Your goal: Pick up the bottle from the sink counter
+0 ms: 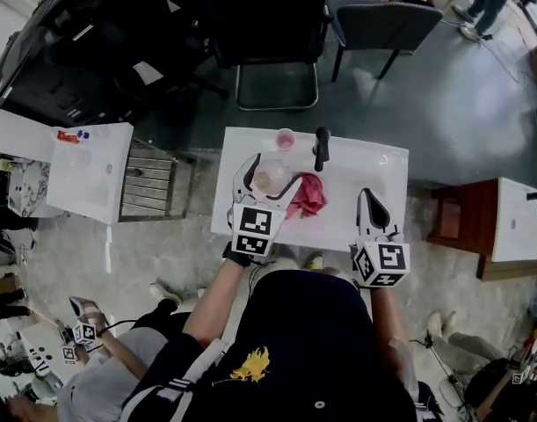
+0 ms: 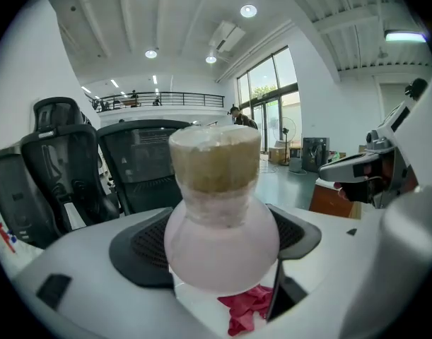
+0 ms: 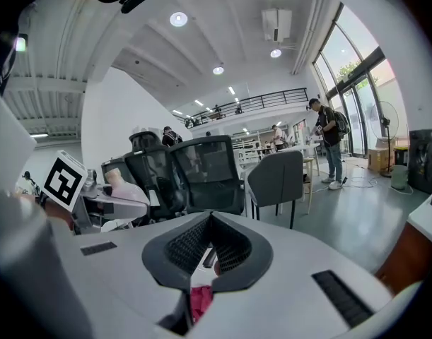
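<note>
Bottle (image 2: 216, 196): pink, round-bellied, clear neck; clamped in left gripper (image 1: 272, 174), over white sink counter (image 1: 373, 170).
Right gripper (image 1: 367, 205): jaws closed together, empty, at counter's near edge.
On counter: red cloth (image 1: 309, 196), black tap (image 1: 322, 148).
Beyond counter: black office chairs (image 1: 277, 25), grey floor (image 1: 444, 86).

I'm seeing bottle (image 1: 272, 181) sitting between left gripper (image 1: 269, 173) jaws, over counter (image 1: 378, 167) left half | cloth (image 1: 309, 195) lying on counter just right of bottle | faucet (image 1: 321, 148) standing behind cloth, cup (image 1: 286, 138) sitting left of it | right gripper (image 1: 366, 199) hanging over counter's right front | chair (image 1: 272, 25) standing behind counter
</note>
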